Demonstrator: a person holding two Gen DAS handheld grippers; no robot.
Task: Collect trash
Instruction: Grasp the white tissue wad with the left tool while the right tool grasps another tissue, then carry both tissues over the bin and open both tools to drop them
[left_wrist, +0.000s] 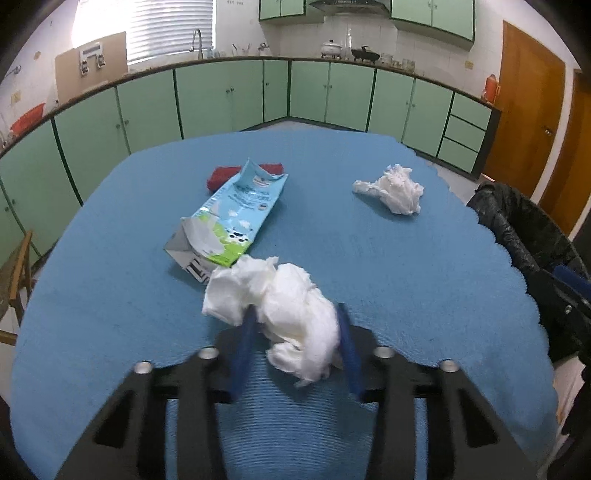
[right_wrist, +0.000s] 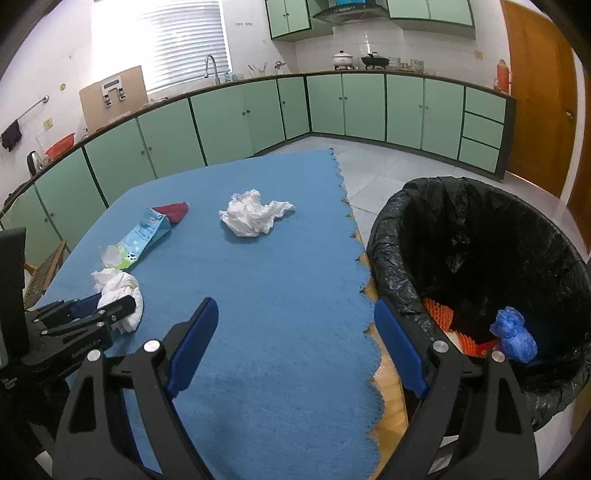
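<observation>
- left gripper (left_wrist: 295, 332): blue flat pads clamped on a crumpled white tissue wad (left_wrist: 280, 302), soft and lumpy, resting on the blue tablecloth (left_wrist: 406, 295); from the right wrist view the same wad (right_wrist: 122, 295) sits between the black fingers at the cloth's near left
- right gripper (right_wrist: 295, 343): jaws wide apart, nothing between them, over the cloth's scalloped right edge
- cloth is woven, ribbed texture, zigzag-cut border; wood table edge (right_wrist: 388, 373) shows under it
- trash bin (right_wrist: 480, 258): round, lined with glossy wrinkled black plastic bag, just beside the table's right edge; inside are a balled blue plastic piece (right_wrist: 513, 332) and something orange with a spiky texture (right_wrist: 439, 317)
- flattened milk carton (left_wrist: 229, 218): light blue and green print, one end torn open, lying on its side, its near end touching the held wad
- red fuzzy sponge-like pad (left_wrist: 221, 175): partly hidden behind the carton's far end
- second crumpled tissue (left_wrist: 395, 188): loose white wad, mid-cloth on the right, well apart from the carton
- far: mint green cabinet doors (left_wrist: 221, 96) with dark trim, wooden door (left_wrist: 524, 110) at right
</observation>
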